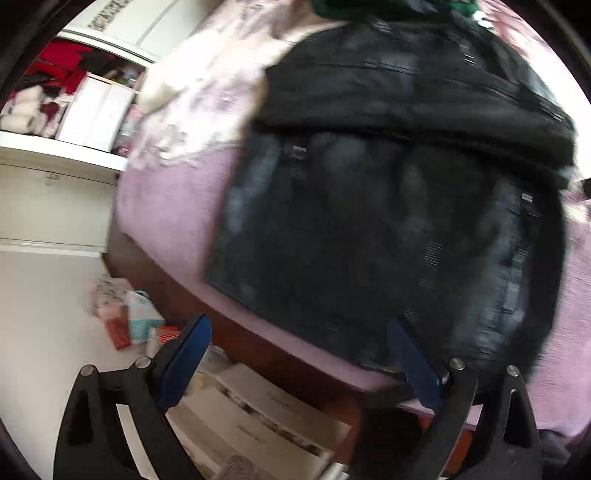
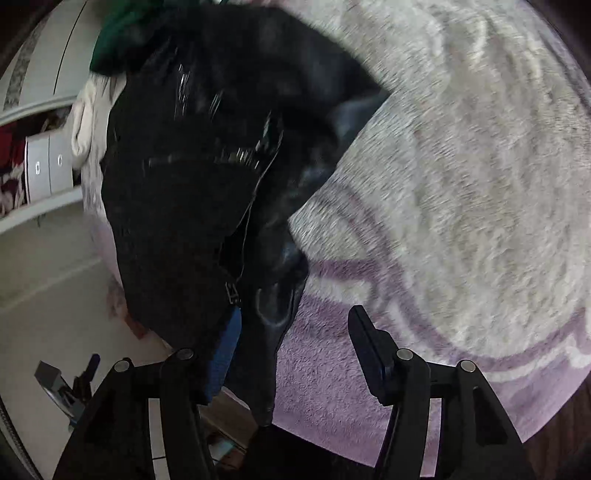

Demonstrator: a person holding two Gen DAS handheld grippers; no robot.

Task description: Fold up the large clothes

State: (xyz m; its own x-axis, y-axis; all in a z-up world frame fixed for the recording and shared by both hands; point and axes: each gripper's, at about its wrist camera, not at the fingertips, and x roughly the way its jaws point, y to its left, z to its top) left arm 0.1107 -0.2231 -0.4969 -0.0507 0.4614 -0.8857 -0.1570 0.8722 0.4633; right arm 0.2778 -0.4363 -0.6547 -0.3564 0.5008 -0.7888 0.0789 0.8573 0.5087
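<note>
A large black jacket [image 1: 388, 206] with zips lies partly folded on a bed with a pink and lilac blanket [image 1: 166, 206]. My left gripper [image 1: 299, 332] is open and empty, above the bed's near edge, just short of the jacket's hem. In the right wrist view the jacket [image 2: 184, 192] lies bunched on the blanket [image 2: 461, 184]. My right gripper [image 2: 295, 325] is open, with a fold of the jacket's shiny lining [image 2: 273, 332] lying between its fingers, not gripped.
A green garment [image 1: 343, 9] lies at the far end of the bed. A white cabinet with shelves of red and white items [image 1: 55, 103] stands left. Boxes and papers [image 1: 125, 317] lie on the floor beside the wooden bed frame [image 1: 258, 354].
</note>
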